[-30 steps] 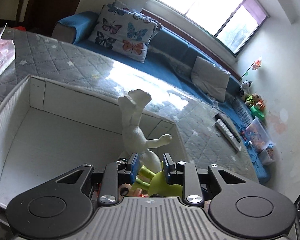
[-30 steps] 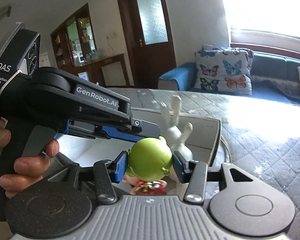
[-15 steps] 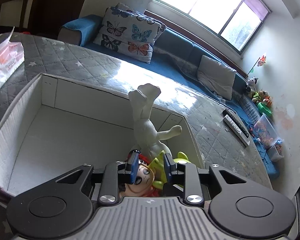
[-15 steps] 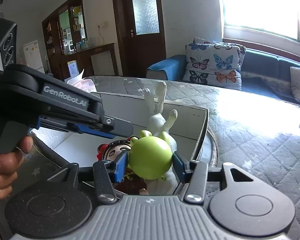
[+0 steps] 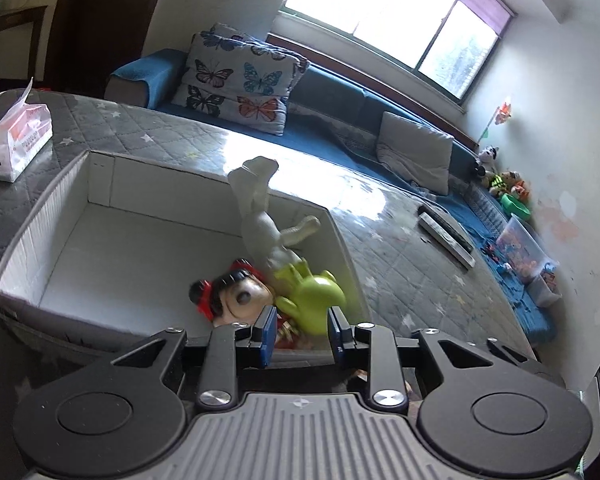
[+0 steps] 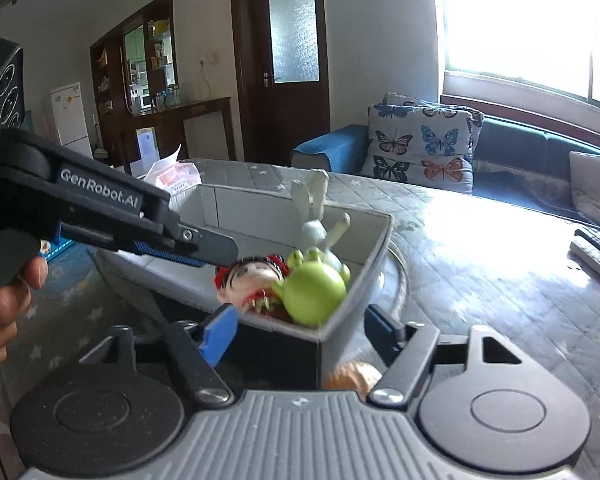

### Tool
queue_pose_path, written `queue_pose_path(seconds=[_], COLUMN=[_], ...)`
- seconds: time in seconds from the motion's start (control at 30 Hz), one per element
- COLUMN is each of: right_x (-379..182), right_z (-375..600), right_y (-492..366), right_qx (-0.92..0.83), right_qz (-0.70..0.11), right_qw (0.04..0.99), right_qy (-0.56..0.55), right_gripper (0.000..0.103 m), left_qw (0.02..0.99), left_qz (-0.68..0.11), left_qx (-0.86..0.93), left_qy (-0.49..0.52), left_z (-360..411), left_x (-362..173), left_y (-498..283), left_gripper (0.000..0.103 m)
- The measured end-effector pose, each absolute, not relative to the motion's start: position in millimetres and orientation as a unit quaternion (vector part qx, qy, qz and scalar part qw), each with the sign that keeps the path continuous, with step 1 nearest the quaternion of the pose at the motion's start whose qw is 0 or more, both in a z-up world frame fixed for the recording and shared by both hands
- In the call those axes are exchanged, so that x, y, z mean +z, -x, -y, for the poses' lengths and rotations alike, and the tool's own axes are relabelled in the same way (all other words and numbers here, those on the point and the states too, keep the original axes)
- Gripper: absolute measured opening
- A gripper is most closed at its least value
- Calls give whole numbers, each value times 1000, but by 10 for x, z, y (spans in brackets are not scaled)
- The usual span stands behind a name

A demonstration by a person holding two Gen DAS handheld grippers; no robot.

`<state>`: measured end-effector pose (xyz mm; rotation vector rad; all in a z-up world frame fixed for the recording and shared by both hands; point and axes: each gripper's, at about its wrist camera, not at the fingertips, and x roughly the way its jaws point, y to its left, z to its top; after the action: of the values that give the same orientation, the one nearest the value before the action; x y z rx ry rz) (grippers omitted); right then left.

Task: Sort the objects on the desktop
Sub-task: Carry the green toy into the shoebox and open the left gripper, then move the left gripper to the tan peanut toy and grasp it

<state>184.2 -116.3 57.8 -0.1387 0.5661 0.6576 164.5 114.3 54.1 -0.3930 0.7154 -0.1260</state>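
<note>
A white box (image 5: 100, 184) stands on the grey quilted table. In its near right corner lie a white rabbit figure (image 5: 260, 216), a black-haired doll (image 5: 236, 296) and a round green toy (image 5: 316, 300). My left gripper (image 5: 302, 334) hovers at the box's near wall just behind the doll; its jaws are opening and the pads press on nothing. In the right wrist view the green toy (image 6: 314, 288) rests inside the box corner (image 6: 364, 280), beside the doll (image 6: 248, 280). My right gripper (image 6: 300, 330) is opening wide in front of that corner, with nothing held. The left gripper (image 6: 216, 252) reaches in from the left.
A tissue pack (image 5: 16, 140) lies left of the box, and remote controls (image 5: 444, 232) lie at the table's right. An orange object (image 6: 352, 376) sits outside the box under the right gripper. A hand (image 6: 0, 312) holds the left gripper. A blue sofa with a butterfly pillow (image 5: 240, 84) lies beyond.
The right gripper has let go of the green toy and the left has released the doll. Both toys now lie in the box corner, and both grippers have drawn back from it.
</note>
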Motion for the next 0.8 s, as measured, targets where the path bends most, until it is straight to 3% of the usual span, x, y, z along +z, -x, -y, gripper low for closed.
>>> queue_pose_path(seconds=[0.1,0.23,0.53,0.8], right_x=[551,484,331,253], right_z=[1336,1551,1869,1840], right_y=[-1682,-1519,-1399,-1489], right_qx=[310,294,273,277], right_qz=[-275,-281,-299,-307], right_qw=[908,912,914,910], right_qy=[65,60,27,24], right_gripper=[82,94,94,88], left_qw=[914,908,894,876], left_qz=[-352,-366,-399,-415], left_qx=[-71,-86,-113,-116], left_qy=[190,186,173,216], left_z=[-1039,-878,-508,-493], left_x=[501,413,209,52], left_y=[-1576,-1523,-1614,-1735], left_gripper=[30,30,30,30])
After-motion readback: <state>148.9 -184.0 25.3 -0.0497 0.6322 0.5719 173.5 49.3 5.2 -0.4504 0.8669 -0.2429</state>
